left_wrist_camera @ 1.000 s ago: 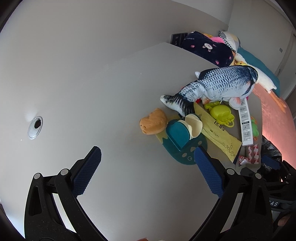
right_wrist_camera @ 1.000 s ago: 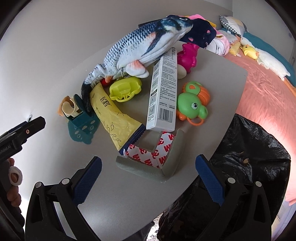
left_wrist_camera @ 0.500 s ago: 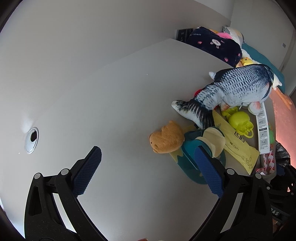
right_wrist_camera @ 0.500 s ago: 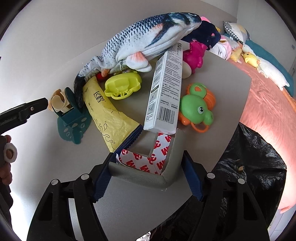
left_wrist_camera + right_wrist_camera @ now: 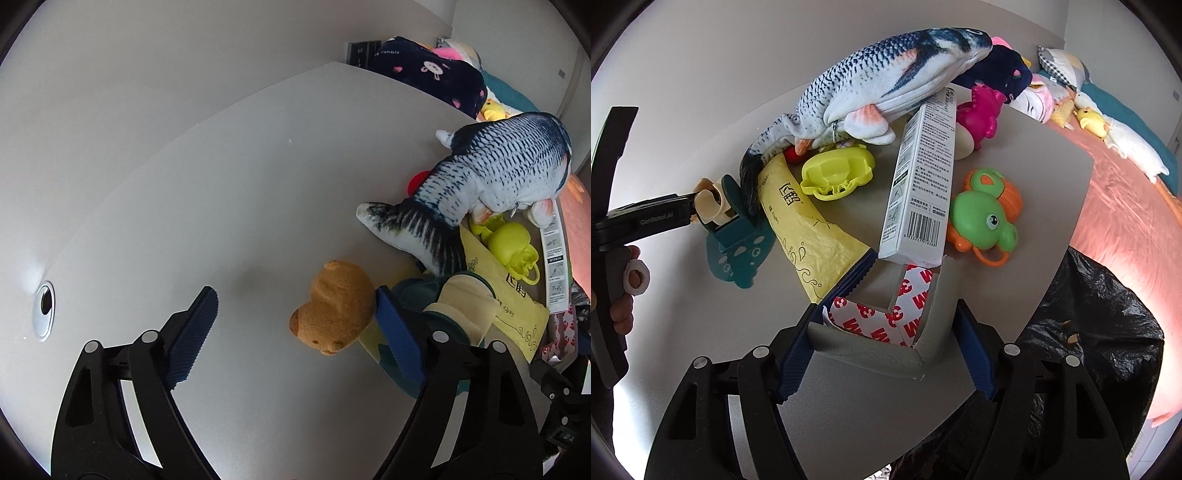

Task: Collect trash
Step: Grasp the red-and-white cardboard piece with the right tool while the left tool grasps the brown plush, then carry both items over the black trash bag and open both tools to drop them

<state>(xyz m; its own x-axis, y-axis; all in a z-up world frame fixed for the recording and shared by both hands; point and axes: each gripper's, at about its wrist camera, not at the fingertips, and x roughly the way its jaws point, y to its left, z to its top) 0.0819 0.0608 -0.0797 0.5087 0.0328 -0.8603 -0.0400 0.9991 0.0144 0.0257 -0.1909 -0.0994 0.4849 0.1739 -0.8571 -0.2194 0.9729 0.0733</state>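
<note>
My right gripper [image 5: 882, 328] is shut on a grey L-shaped foam corner guard [image 5: 882, 354] with red-printed adhesive backing, at the table's near edge. A white barcode box [image 5: 921, 181] and a yellow wrapper [image 5: 809, 229] lie just beyond it. A black trash bag [image 5: 1089, 332] hangs open at the right, below the table edge. My left gripper [image 5: 295, 325] is open and empty over the table; a brown plush toy [image 5: 334, 314] lies by its right finger. The wrapper [image 5: 506, 291] shows in the left wrist view too.
A plush fish [image 5: 886, 85], a yellow plastic toy [image 5: 836, 170], a green and orange turtle toy [image 5: 986, 218], a pink toy [image 5: 980, 110] and a teal tape dispenser [image 5: 733, 221] crowd the grey table [image 5: 857, 406]. A cable hole [image 5: 44, 310] sits far left. A pink bed [image 5: 1126, 192] lies right.
My right gripper has moved forward and closed on the foam corner guard. My left gripper has moved toward the toy pile, so the brown plush now lies by its right finger.
</note>
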